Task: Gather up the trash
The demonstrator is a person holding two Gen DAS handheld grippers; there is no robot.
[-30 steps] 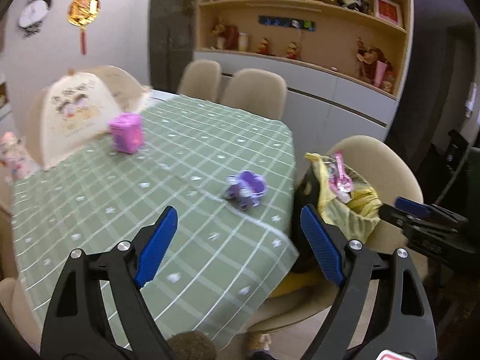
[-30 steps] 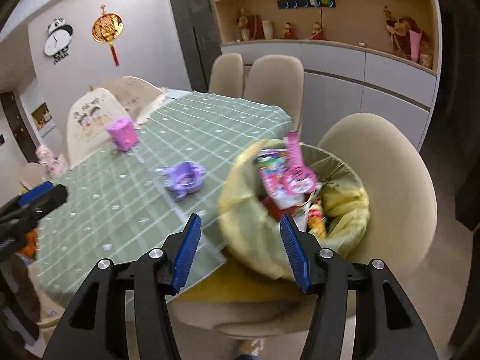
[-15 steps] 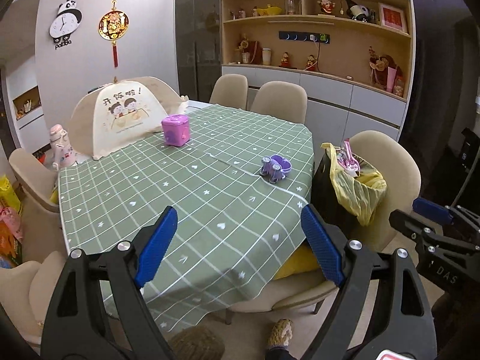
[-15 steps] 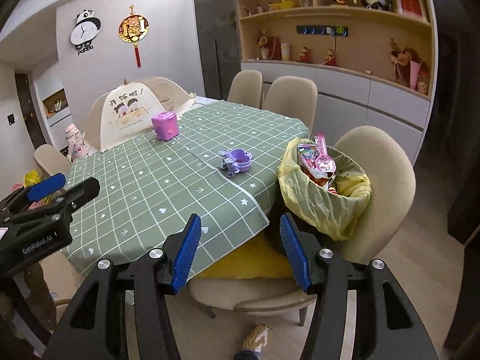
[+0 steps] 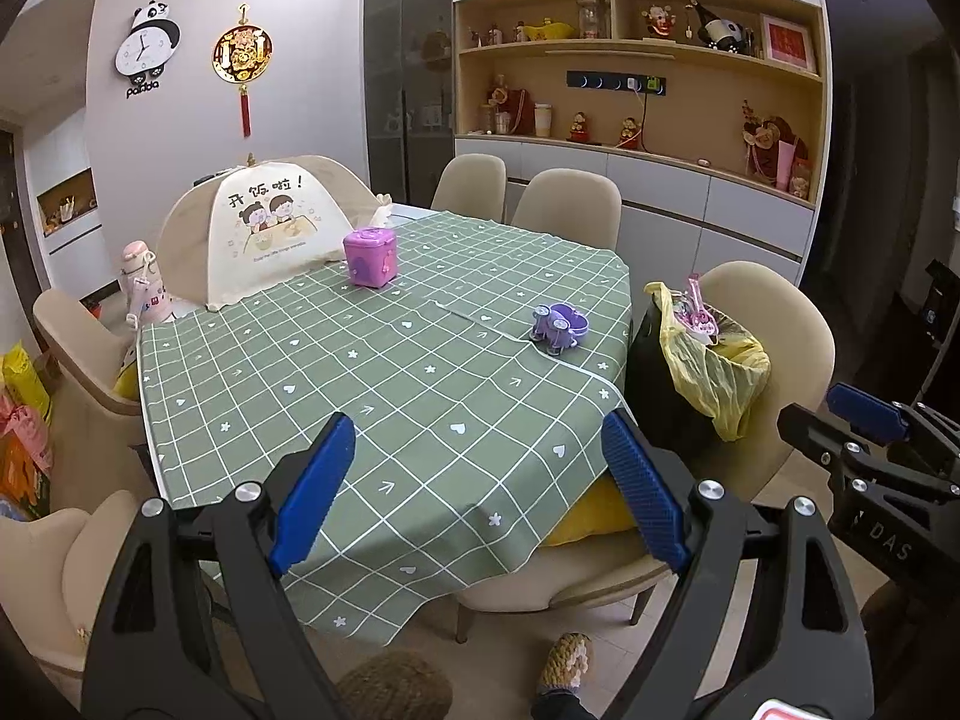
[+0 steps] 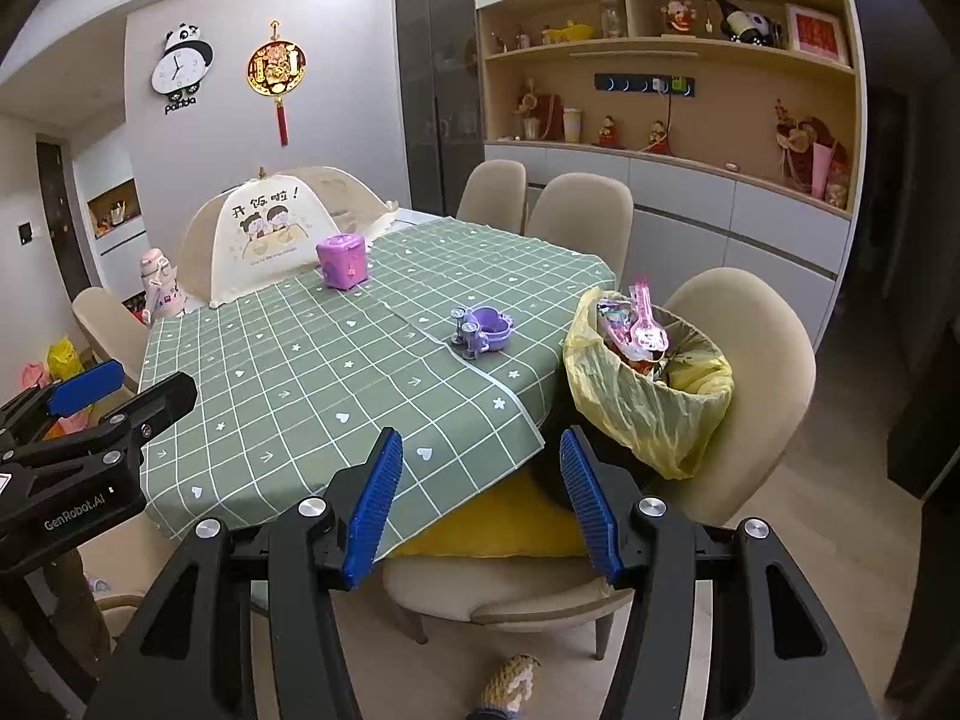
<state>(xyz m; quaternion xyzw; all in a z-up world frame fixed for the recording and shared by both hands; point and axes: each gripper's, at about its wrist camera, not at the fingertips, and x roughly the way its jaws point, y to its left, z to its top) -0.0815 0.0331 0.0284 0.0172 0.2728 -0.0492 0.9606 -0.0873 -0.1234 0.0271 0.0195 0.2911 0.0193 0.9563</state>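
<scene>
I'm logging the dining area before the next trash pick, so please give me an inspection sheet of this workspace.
Surface: table under a green checked tablecloth.
Job's things: trash bin lined with a yellow bag, on a beige chair at the table's edge, filled with wrappers; a pink item sticks up.
Clutter: purple box, small purple toy, folding food cover, pink bottle.
Grippers: left hand-held gripper open, empty; right hand-held gripper open, empty; both back from the table.
Cables: one hangs from the shelf's socket strip.
Surroundings: shelves with figurines, panda clock, more chairs, bags on the floor.
</scene>
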